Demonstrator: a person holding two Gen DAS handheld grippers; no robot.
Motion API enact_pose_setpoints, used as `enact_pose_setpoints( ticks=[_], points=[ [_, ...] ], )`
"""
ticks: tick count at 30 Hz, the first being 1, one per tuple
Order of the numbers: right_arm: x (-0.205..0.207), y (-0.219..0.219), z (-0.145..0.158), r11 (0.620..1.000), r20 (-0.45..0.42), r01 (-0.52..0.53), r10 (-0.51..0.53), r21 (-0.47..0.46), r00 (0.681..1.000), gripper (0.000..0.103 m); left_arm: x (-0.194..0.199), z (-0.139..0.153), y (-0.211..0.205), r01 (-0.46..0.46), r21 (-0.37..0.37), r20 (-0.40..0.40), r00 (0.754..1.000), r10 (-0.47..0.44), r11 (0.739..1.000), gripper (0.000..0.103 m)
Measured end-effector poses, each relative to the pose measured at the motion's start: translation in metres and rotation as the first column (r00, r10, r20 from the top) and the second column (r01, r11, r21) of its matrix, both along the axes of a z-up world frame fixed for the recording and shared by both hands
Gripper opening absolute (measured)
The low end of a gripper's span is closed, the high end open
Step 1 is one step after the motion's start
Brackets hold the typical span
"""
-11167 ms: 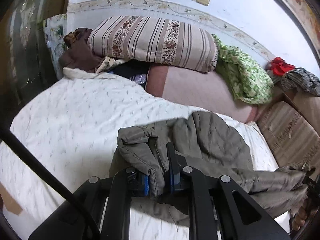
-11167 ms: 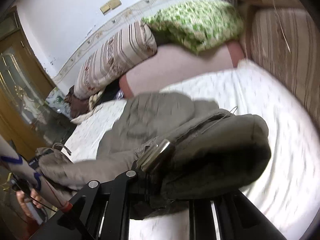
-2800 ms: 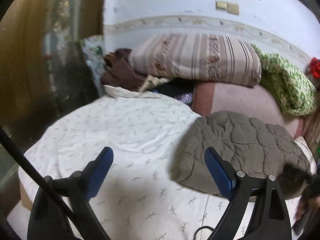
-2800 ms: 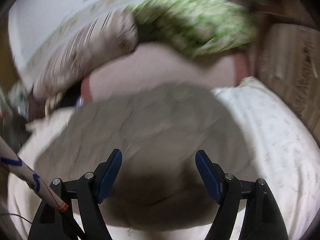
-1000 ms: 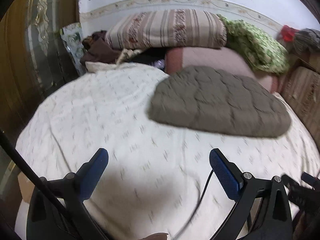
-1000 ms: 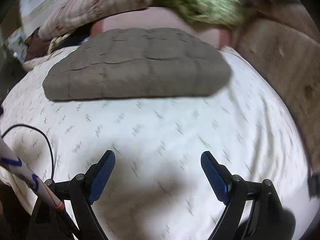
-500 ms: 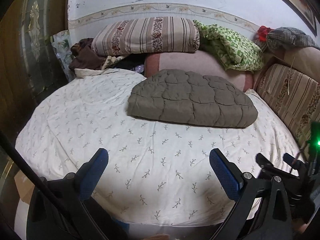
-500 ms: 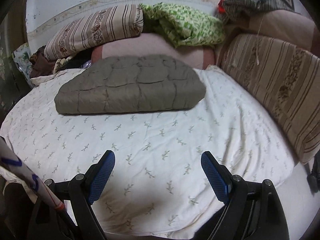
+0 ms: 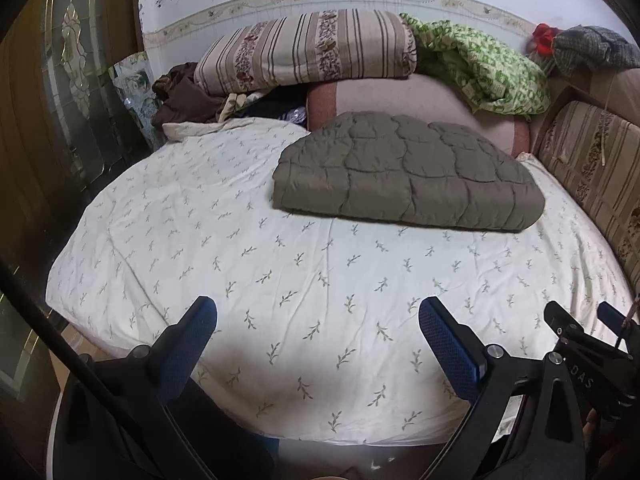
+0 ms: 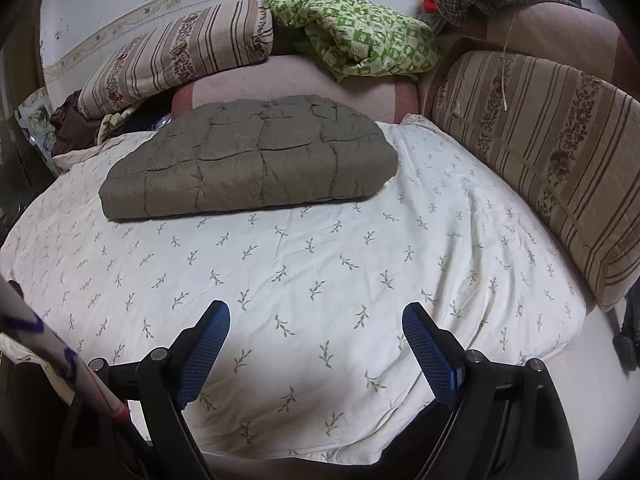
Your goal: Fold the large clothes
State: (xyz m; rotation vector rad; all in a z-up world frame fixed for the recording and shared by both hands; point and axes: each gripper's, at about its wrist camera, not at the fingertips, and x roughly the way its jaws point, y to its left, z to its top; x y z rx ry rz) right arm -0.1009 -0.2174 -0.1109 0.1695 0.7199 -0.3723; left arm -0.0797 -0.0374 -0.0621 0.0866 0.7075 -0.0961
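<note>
The folded quilted jacket (image 9: 404, 176) (image 10: 252, 160) is laid flat toward the far edge of the bed (image 9: 280, 280) (image 10: 320, 264), while the left gripper (image 9: 316, 344) and right gripper (image 10: 316, 344) are held released, well apart from it, at the near edge.

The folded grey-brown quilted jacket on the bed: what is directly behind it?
Behind the folded grey-brown quilted jacket lies a pink bolster cushion, touching its far edge. A striped floral pillow rests on the bolster. The bolster's lower front is hidden.

We hold the left gripper (image 9: 316, 322) and right gripper (image 10: 316, 320) low in frame, jaws spread wide, gripping nothing.
</note>
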Motion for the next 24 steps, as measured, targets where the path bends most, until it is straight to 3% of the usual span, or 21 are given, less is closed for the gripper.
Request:
enact_pose_setpoints(
  ticks=[9, 24],
  points=[
    [0.011, 0.012, -0.012, 0.999, -0.042, -0.033, 0.032, -0.025, 0.999, 0.091, 0.016, -0.022, 0.005, -0.009, -0.001, -0.096, 0.995, 0.009, 1.000, 0.101],
    [0.015, 0.014, -0.015, 0.999, -0.055, -0.021, 0.020, -0.028, 0.998, 0.091, 0.021, -0.028, 0.003, 0.001, -0.020, -0.135, 0.991, -0.004, 1.000, 0.101]
  ],
)
